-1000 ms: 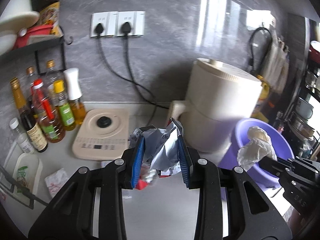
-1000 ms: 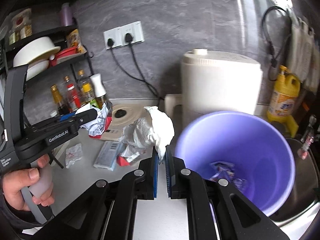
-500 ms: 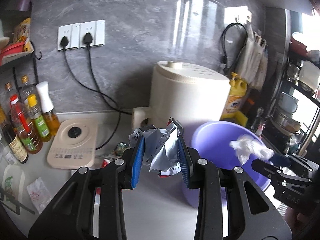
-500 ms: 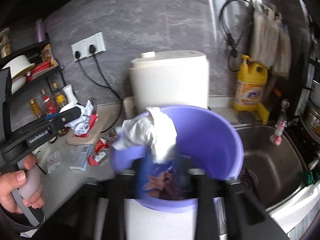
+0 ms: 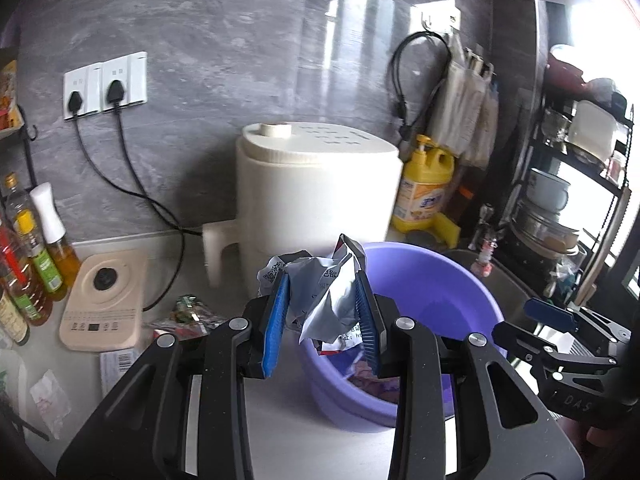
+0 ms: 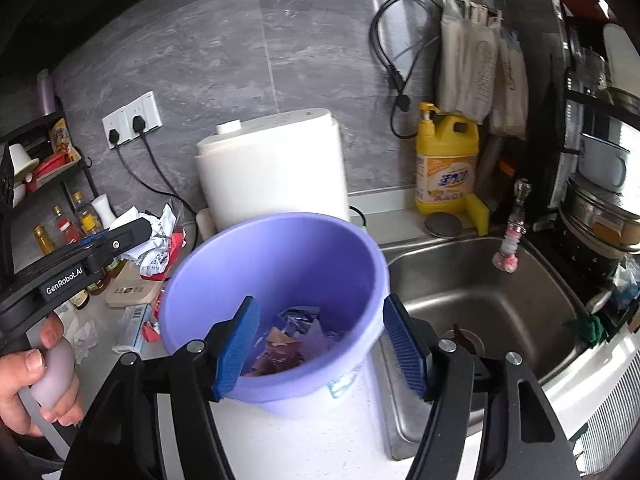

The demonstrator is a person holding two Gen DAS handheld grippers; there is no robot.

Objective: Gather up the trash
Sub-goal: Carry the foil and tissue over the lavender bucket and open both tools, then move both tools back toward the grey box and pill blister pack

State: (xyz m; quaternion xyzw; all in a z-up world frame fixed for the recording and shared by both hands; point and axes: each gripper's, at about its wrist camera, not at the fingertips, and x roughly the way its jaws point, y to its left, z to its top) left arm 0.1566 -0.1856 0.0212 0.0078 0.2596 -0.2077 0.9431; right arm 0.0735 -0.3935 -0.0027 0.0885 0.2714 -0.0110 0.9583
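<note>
The left gripper [image 5: 322,312] clenches a crumpled wrapper [image 5: 326,294] above the near rim of the purple bucket [image 6: 276,264]. The right gripper [image 6: 320,344], its jaws just opened and nothing between them, hangs over that bucket, where scraps lie. The bucket stands on the pale desk [image 6: 312,444] between more wrappers [image 6: 132,330] and a steel sink [image 6: 480,300], under a grey tiled wall [image 6: 320,60].

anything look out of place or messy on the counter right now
Yes. Loose trash still litters the counter left of the purple bucket: a crumpled white scrap, a flat barcode packet and red and green wrappers beside the beige appliance. The left gripper holds a crumpled wrapper not yet binned.
</note>
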